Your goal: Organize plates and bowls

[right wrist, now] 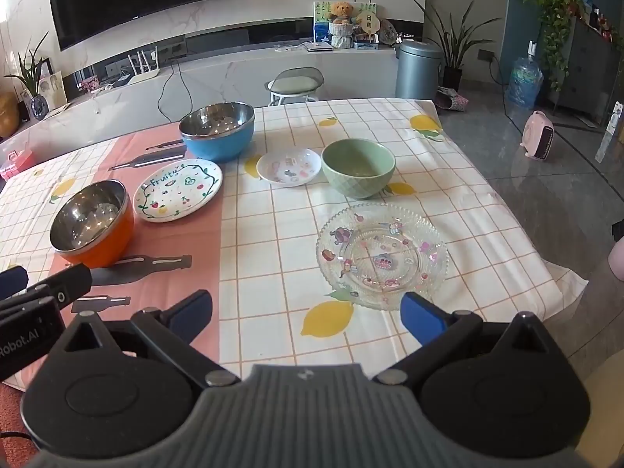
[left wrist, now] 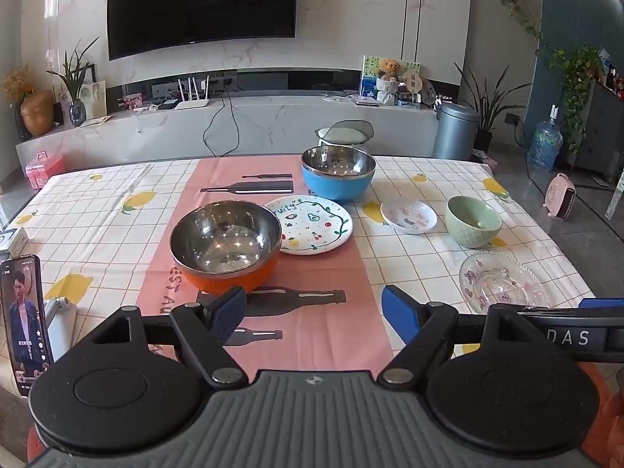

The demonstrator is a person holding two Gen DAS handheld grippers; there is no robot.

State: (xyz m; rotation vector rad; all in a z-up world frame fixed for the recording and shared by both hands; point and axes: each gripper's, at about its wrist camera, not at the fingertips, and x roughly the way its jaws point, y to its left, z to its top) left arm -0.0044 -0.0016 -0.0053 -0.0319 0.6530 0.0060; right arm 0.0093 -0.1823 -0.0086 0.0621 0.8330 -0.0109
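Note:
An orange steel-lined bowl [left wrist: 226, 249] [right wrist: 93, 226] stands just ahead of my open, empty left gripper [left wrist: 316, 312]. Behind it lie a white fruit-pattern plate [left wrist: 312, 226] [right wrist: 177, 189] and a blue steel-lined bowl [left wrist: 337, 175] [right wrist: 218, 130]. To the right are a small white dish [left wrist: 407, 216] [right wrist: 288, 167], a green bowl [left wrist: 472, 220] [right wrist: 358, 167] and a clear glass plate [left wrist: 501, 284] [right wrist: 382, 253]. My right gripper [right wrist: 308, 316] is open and empty, its right finger at the glass plate's near rim.
A phone [left wrist: 25, 323] stands at the table's left front edge. A stool [left wrist: 345, 136] stands beyond the far edge. The table's right edge [right wrist: 546, 257] drops to the floor. The right gripper's body [left wrist: 565, 335] shows beside my left one.

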